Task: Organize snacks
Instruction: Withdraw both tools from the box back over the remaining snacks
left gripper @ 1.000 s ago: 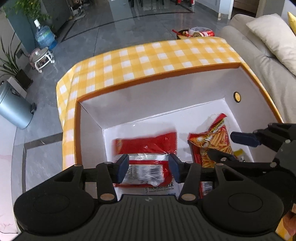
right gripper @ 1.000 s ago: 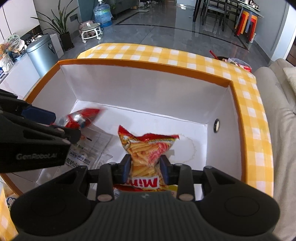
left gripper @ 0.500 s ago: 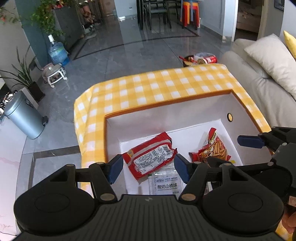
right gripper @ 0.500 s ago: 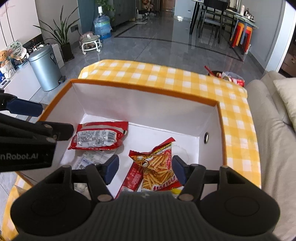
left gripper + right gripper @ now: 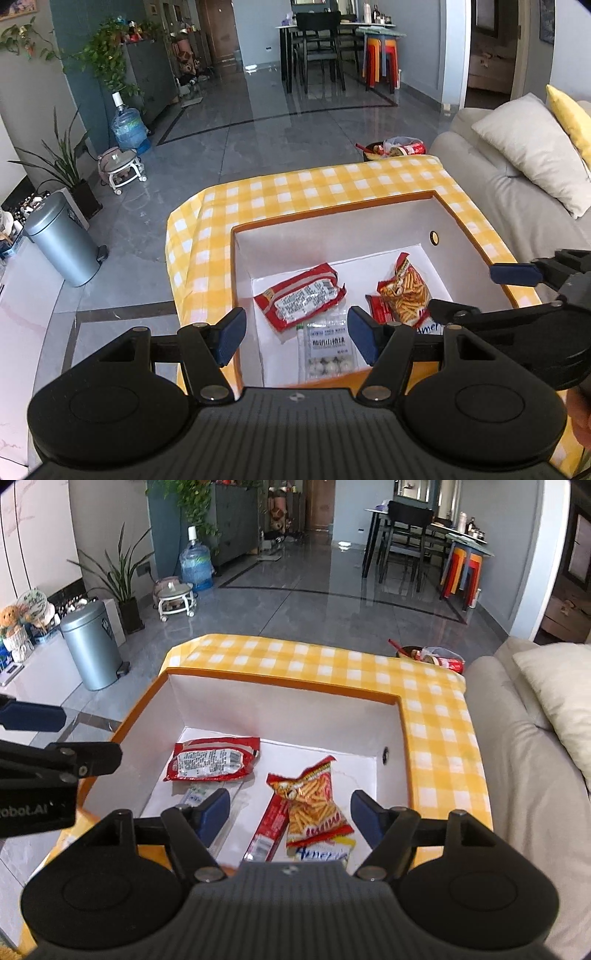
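both released and lifted clear since a second ago. left gripper (image 5: 296,329) spread wide and empty, raised above the box (image 5: 332,218); red packet (image 5: 301,295) dropped just ahead of and below its fingertips, lying over a clear white-labelled pouch (image 5: 330,349). right gripper (image 5: 290,813) likewise wide and empty; fries bag (image 5: 314,801) left flat directly ahead between its fingers, beside a slim red stick pack (image 5: 268,829). likely means two more snacks stowed; hands free to fetch any remaining, none visible outside here.
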The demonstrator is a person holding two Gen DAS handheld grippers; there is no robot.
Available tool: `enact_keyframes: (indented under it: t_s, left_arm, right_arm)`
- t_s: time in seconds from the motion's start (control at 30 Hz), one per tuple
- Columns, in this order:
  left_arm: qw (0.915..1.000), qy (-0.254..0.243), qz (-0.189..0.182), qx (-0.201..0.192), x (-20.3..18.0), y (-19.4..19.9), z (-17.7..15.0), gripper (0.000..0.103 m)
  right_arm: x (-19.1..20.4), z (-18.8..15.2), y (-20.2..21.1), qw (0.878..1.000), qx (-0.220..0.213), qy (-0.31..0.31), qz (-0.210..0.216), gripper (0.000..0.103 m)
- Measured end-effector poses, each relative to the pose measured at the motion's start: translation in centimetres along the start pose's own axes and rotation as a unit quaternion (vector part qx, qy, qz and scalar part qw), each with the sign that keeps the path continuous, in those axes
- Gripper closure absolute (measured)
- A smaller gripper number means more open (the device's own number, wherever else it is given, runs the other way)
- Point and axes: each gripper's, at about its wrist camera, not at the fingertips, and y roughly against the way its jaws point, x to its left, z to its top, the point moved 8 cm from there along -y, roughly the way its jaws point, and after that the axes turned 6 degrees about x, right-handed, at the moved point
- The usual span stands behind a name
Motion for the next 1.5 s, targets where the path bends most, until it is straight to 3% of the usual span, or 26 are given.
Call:
enact_keyframes:
  t_s: [0.3,0.63,0.9,1.03,1.3,1.5]
  left_arm:
    - [0.9996,0.001,0.007,-0.026,0.4,1.9,-3.8,0.04]
    - [0.9989,0.023,0.01,-0.039,1.9,4.0,-7.5,0.04]
    - [0.9997,0.024,-0.009,-0.004,2.8,3.7,-10.8,0.04]
    - [0.9997,0.017,-0.016,0.012,3.2,3.0,-12.3,0.04]
    - [0.9975,0.018,-0.063,0.026,3.3,1.2,-14.1,0.04]
    - [0.9957,0.029,-0.073,0.05,3.5,-0.6,-13.9,0.043]
  right_arm:
    - [-0.2,-4.7,3.7,0.999,-0.014,-0.034,0.0,0.029]
    - [0.9,-9.7,6.0,0.998,-0.021,-0.061,0.004,0.022]
    - [2.0,-12.2,6.1,0.997,-0.031,-0.074,0.015,0.012]
    - [2.7,-13.2,4.8,0.997,-0.017,-0.072,0.025,0.012]
    - [5.5,-14.7,1.9,0.997,0.024,-0.046,0.053,0.033]
    - [6.6,-15.7,0.0,0.995,0.053,-0.049,0.062,0.04]
